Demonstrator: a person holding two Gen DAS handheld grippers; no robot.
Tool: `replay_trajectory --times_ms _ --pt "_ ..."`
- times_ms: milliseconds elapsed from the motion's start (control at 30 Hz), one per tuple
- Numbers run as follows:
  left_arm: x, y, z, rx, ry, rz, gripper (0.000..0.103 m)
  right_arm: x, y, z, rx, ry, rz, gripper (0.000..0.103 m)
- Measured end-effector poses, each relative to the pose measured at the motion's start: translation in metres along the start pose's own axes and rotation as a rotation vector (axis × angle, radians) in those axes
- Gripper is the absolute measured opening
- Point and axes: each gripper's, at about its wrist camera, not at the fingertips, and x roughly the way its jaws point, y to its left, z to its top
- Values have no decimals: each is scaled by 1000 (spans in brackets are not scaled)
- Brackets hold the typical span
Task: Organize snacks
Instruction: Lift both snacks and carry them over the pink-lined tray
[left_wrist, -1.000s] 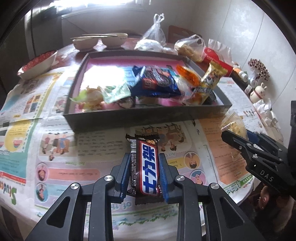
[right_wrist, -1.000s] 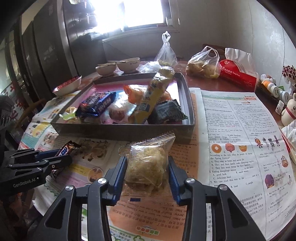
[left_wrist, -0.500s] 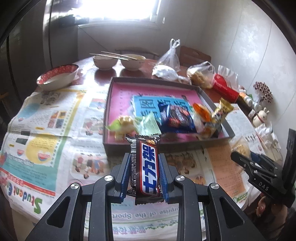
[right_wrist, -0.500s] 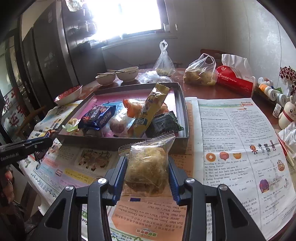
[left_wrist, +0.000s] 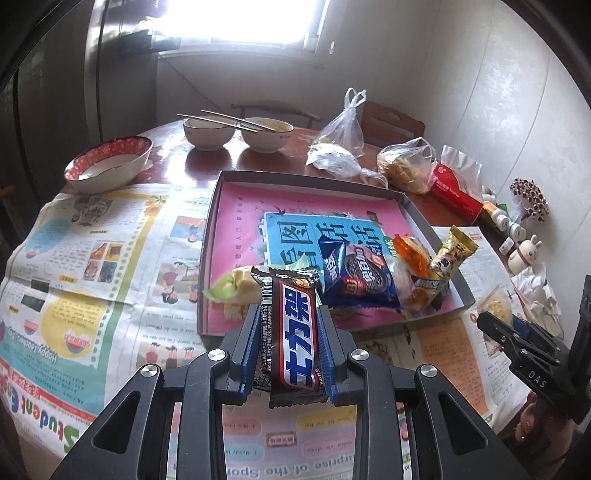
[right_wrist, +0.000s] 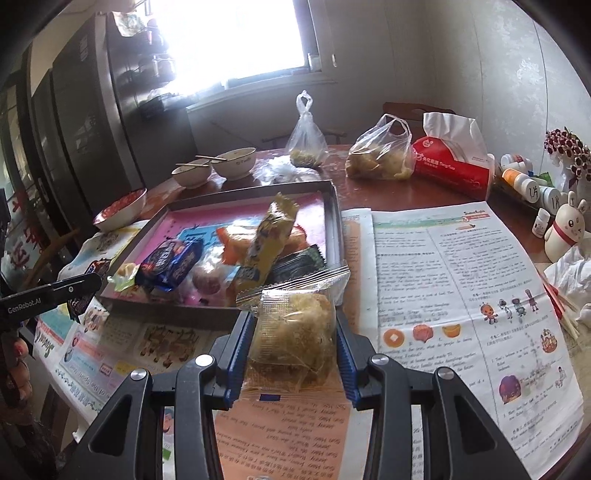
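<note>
Meanwhile the left gripper (left_wrist: 289, 334) held a chocolate bar (left_wrist: 293, 328) clamped in its jaws, the right gripper (right_wrist: 293, 349) likewise a clear-wrapped pastry (right_wrist: 295, 334), both above the newspapered surface (right_wrist: 461, 295) near the tray (left_wrist: 436, 229).

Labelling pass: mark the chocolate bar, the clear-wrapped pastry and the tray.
chocolate bar (left_wrist: 297, 334), left wrist view, middle of the red label.
clear-wrapped pastry (right_wrist: 295, 332), right wrist view, middle of the wrapper.
tray (left_wrist: 295, 181), left wrist view, far rim.

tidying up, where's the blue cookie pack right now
In the left wrist view the blue cookie pack lies in the tray, near its front edge, beside the orange packet.
</note>
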Motion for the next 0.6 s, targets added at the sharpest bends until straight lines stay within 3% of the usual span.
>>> replay_trajectory --times_ms 600 --pt "33 -1 18 3 20 12 30 40 14 20 -35 33 23 43"
